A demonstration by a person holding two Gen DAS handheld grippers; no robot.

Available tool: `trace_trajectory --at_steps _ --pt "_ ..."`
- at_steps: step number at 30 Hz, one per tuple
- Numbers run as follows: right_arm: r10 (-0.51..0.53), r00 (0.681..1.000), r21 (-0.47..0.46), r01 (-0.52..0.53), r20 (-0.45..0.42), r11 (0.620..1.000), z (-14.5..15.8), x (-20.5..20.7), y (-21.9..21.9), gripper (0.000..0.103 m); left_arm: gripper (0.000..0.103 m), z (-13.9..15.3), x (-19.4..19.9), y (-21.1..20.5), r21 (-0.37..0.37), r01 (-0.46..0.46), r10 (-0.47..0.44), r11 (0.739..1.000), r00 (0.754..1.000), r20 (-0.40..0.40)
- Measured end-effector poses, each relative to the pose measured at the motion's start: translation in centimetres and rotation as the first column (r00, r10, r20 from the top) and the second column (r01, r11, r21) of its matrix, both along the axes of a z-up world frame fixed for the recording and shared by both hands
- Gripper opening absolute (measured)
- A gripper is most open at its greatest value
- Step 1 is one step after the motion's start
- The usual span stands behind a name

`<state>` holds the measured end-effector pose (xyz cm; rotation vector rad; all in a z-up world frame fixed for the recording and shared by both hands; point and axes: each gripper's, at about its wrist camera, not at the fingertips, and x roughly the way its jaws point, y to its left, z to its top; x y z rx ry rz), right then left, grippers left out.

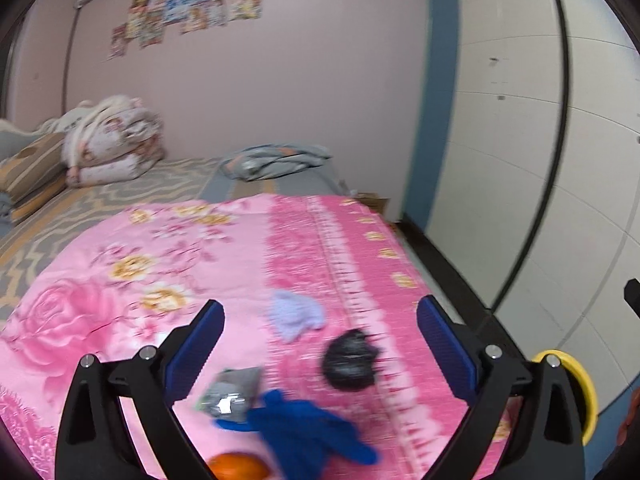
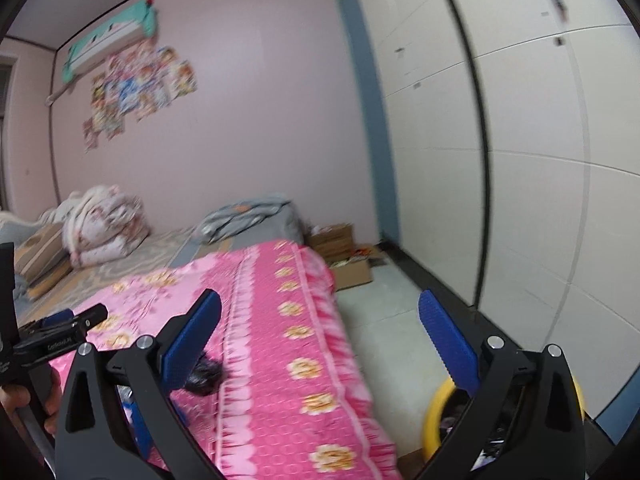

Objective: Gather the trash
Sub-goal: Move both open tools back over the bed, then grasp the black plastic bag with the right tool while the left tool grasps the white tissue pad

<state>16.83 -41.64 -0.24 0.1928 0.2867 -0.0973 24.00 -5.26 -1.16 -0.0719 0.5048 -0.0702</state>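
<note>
On the pink blanket [image 1: 120,300], between my wide-spread left gripper [image 1: 320,312] fingers, lie a black crumpled bag [image 1: 350,362], pale tissue [image 1: 296,314], and perhaps a foil wrapper [image 1: 232,392]. My right gripper [image 2: 320,312] gapes empty beside the yellow-rimmed bin [image 2: 434,404].

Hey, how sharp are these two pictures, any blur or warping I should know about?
Left wrist view: motion blur smears the blue glove, black bag and silver wrapper; the left gripper itself looks crisp. Right wrist view: softer overall, fisheye bends the wardrobe lines.
</note>
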Motion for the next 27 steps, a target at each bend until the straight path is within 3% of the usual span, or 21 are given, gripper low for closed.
trace_trajectory --at_steps 7,14,19,27 --pt "0.151 0.983 -0.03 -0.155 -0.105 0.987 -2.6 5.5 6.8 0.095 0.093 -3.4 2.3 7.1 0.024 -0.134 0.136 0.991 0.987 -0.082" --pt "0.258 0.936 -0.026 -0.272 -0.241 0.962 -7.1 11.6 12.4 0.095 0.093 -6.9 4.8 12.1 0.028 -0.213 0.215 0.977 0.965 -0.151" --pt "0.285 0.903 -0.016 -0.306 -0.321 0.952 -10.2 15.2 15.5 0.095 0.093 -9.6 6.5 14.3 0.022 -0.238 0.237 0.971 0.95 -0.202" --pt "0.271 0.877 -0.013 -0.3 -0.397 0.954 -13.7 18.9 17.0 0.095 0.093 -13.1 8.7 15.6 0.021 -0.243 0.241 0.97 0.936 -0.258"
